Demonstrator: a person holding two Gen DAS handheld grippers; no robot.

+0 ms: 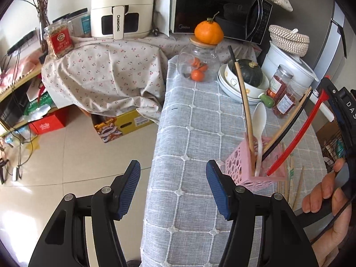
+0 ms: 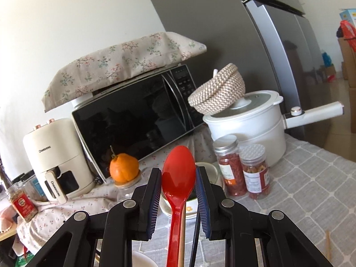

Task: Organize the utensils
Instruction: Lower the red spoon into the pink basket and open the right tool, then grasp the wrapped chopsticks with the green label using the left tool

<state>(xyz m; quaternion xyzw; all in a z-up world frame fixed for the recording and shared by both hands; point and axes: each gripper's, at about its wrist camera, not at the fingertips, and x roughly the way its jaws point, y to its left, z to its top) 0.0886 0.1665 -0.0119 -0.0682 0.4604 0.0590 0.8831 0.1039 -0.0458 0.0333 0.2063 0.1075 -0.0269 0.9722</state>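
Your left gripper (image 1: 173, 183) hangs wide apart and empty over the grey checked tablecloth's (image 1: 195, 120) edge, just left of the pink perforated plastic utensil holder (image 1: 241, 163). Your right gripper (image 2: 178, 197) pinches the glossy red plastic spoon (image 2: 178, 178) across its bowl, handle angling down into that holder. It looks light, stiff and slippery, so I'd grip the neck.
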